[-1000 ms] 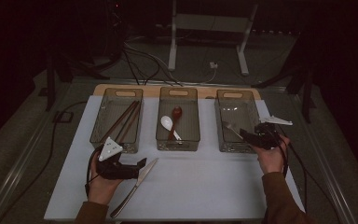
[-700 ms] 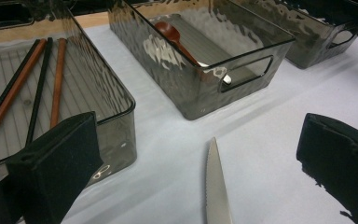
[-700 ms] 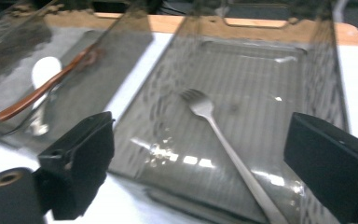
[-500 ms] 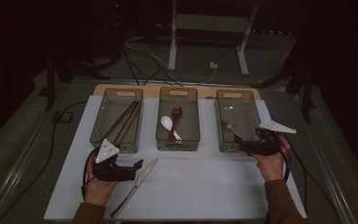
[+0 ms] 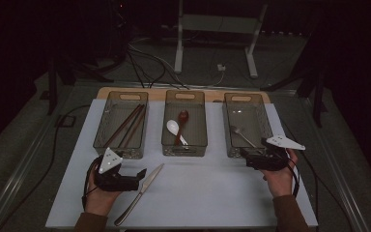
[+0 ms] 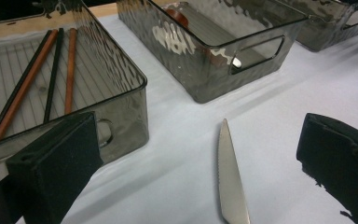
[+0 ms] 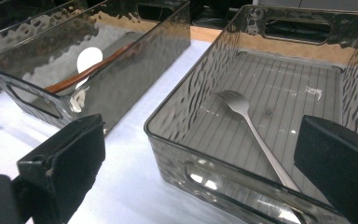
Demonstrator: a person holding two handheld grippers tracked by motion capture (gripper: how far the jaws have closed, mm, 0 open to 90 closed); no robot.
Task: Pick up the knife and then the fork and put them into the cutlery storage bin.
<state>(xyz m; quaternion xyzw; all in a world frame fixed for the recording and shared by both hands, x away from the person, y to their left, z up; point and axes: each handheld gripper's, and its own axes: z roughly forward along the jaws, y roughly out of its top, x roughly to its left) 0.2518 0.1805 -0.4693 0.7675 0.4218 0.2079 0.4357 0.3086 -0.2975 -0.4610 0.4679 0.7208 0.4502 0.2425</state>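
A steel fork (image 5: 241,135) (image 7: 256,135) lies flat inside the right bin (image 5: 228,125) (image 7: 177,154). My right gripper (image 5: 249,161) (image 7: 200,158) hovers just outside that bin's near end. Its jaws have just been opening and stand open, with nothing between them. A table knife (image 5: 140,193) (image 6: 230,186) rests on the white mat. My left gripper (image 5: 140,176) (image 6: 193,149) is open beside the knife, one jaw on either side of the blade tip and not touching it.
The left bin (image 5: 121,152) holds several chopsticks (image 5: 125,125) (image 6: 28,79). In the middle bin (image 5: 184,150) lie a white spoon (image 5: 174,128) and a red-brown spoon (image 5: 182,118). Bare mat stretches between my hands.
My right gripper has drawn back from over the right bin's near end toward the person. The left hand has hardly moved.
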